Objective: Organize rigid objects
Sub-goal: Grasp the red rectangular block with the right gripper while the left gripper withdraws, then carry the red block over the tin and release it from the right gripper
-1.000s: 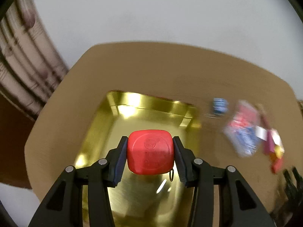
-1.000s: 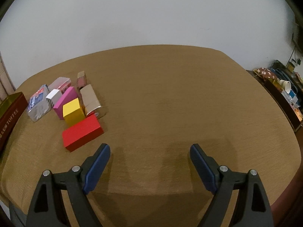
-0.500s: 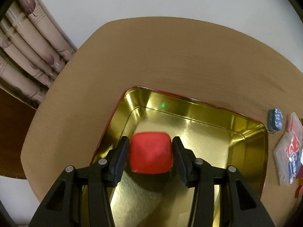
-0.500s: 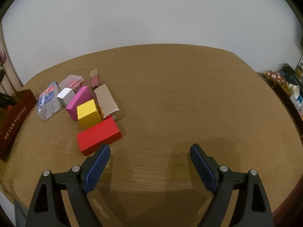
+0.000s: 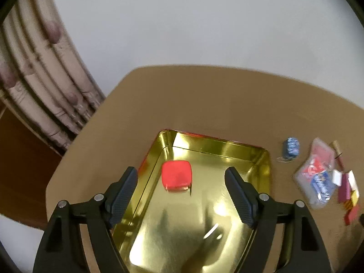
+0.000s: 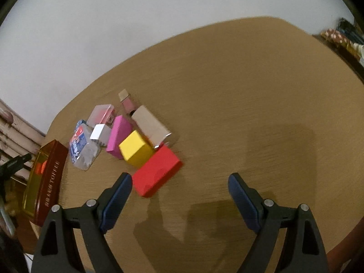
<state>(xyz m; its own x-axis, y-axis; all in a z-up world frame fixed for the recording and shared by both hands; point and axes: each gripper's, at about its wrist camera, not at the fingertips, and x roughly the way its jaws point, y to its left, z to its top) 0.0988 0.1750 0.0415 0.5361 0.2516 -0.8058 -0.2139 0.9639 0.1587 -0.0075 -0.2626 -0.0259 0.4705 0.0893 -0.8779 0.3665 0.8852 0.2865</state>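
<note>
My left claw (image 5: 180,183) is opening and has let go of the red case (image 5: 176,175), which now lies inside the gold tin (image 5: 265,166). 1 item is stowed; my right claw (image 6: 179,192) hangs released beside the red box (image 6: 157,174) on the worktop (image 6: 238,95).

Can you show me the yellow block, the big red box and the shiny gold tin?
Yellow cube-shaped block (image 6: 134,148): right wrist view, on its top face.
Flat red rectangular box (image 6: 157,174): right wrist view, top face.
Shiny gold metal tin (image 5: 227,146): left wrist view, far inner wall.
</note>
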